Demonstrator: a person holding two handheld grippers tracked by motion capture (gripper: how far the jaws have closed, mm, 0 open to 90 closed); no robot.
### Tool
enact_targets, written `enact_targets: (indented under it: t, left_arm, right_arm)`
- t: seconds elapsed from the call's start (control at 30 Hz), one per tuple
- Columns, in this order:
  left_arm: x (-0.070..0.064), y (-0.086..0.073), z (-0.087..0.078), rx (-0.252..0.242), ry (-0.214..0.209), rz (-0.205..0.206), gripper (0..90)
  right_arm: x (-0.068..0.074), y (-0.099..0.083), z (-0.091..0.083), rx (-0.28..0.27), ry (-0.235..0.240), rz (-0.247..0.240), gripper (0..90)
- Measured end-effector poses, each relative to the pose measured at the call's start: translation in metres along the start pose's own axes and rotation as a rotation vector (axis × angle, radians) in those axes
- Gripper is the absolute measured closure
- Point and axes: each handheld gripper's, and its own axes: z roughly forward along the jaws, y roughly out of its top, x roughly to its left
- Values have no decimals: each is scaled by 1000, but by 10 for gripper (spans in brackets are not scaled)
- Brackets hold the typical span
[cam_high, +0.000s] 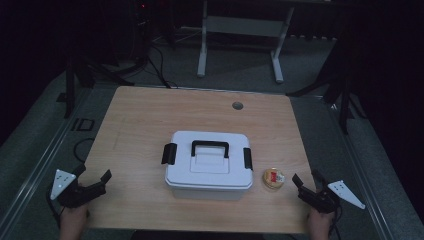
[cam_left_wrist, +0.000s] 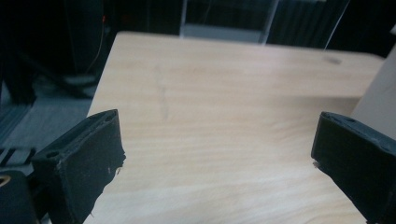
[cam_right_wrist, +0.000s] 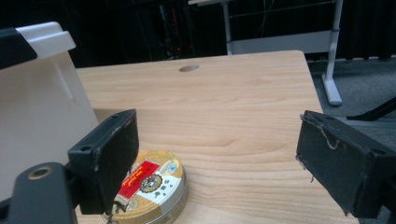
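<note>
**Both grippers spread wide, nothing picked up yet**

Your right gripper (cam_right_wrist: 217, 158) has its jaws parted wide with nothing between them; its left jaw stands just in front of the small round tin (cam_right_wrist: 149, 191), partly covering it, but I cannot tell whether it touches. The tin lies flat on the table (cam_high: 140, 120), lid up with its red and gold label showing, just beside the right end of the white box (cam_high: 209, 167).

Your left gripper (cam_left_wrist: 217, 158) is likewise spread apart and empty, looking across bare wood near the front left corner, with the box's wall at the far right edge of its view.

The box sits near the middle of the table, lid down, both black side latches closed and the black carry handle folded flat on top.

By my reading, you are at the very beginning: the box is unopened, the tin is ungrasped, so opening, loading and closing would all remain.
</note>
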Motion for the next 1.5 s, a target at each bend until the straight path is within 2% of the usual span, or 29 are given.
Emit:
enact_targets:
  t: [0.1, 0.13, 0.17, 0.2, 0.23, 0.27, 0.3, 0.33, 0.4, 0.57, 0.73, 0.77, 0.83, 0.87, 0.93, 0.97, 1.03, 1.13, 1.27, 1.33, 1.37, 1.4, 1.5]
  left_arm:
    - [5, 0, -1, 22, 1, -29, 17]
    - [8, 0, -1, 32, 22, -47, 17]
    - [8, 0, -1, 32, 22, -47, 17]
    - [10, 0, -1, 31, 19, -63, 17]
    - [10, 0, -1, 30, 25, -70, 17]
    - [10, 0, -1, 27, 27, -73, 17]
    - [9, -1, -1, 20, 28, -74, 17]
    - [8, -1, -1, 31, 30, -66, 17]
    - [7, -1, 0, 31, 31, -56, 17]
    - [6, -1, 0, 36, 35, -51, 17]
    - [7, 0, 0, 40, 26, -56, 17]
    - [9, 2, 0, 53, 22, -52, 17]
    - [12, 7, 1, 102, 0, -22, 17]
    - [14, 9, 2, 121, -28, -15, 17]
    - [19, 17, 3, 200, -115, -23, 16]
    - [21, 20, 3, 235, -138, -10, 17]
    - [22, 27, 3, 312, -154, 39, 16]
    - [24, 36, 4, 398, -215, 94, 16]
    - [23, 48, 8, 495, -262, 141, 16]
    - [20, 51, 11, 551, -267, 196, 16]
    - [17, 54, 13, 597, -286, 228, 17]
    - [17, 54, 13, 597, -286, 228, 17]
    - [12, 58, 15, 642, -304, 274, 17]
  right_arm:
    - [-1, 2, 1, 5, -18, 8, 127]
    - [-2, 2, 1, 5, -74, -10, 127]
    - [-2, 2, 1, 5, -74, -10, 127]
    - [-3, 3, 1, 10, -97, -21, 127]
    - [-3, 3, 2, 31, -171, -54, 128]
    - [-3, 3, 2, 31, -171, -54, 128]
    - [-2, 3, 2, 50, -230, -79, 128]
    - [-1, 2, 4, 70, -258, -93, 127]
    - [0, 0, 6, 90, -265, -99, 127]
    - [9, -2, 14, 152, -273, -185, 127]
    - [7, -1, 15, 159, -257, -171, 127]
    - [6, -1, 14, 157, -250, -160, 127]
    - [5, -1, 14, 159, -241, -154, 127]
    - [5, -1, 14, 160, -230, -150, 127]
    - [4, 0, 14, 167, -210, -143, 127]
    - [4, 0, 15, 169, -193, -140, 126]
    - [4, 0, 15, 172, -182, -146, 126]
    - [5, 0, 16, 173, -179, -150, 125]
    - [5, 0, 16, 175, -172, -147, 123]
    - [4, 0, 15, 171, -174, -144, 123]
    - [4, 0, 15, 168, -173, -137, 123]
    - [4, 0, 15, 168, -173, -137, 123]
    - [4, 0, 14, 165, -172, -133, 123]
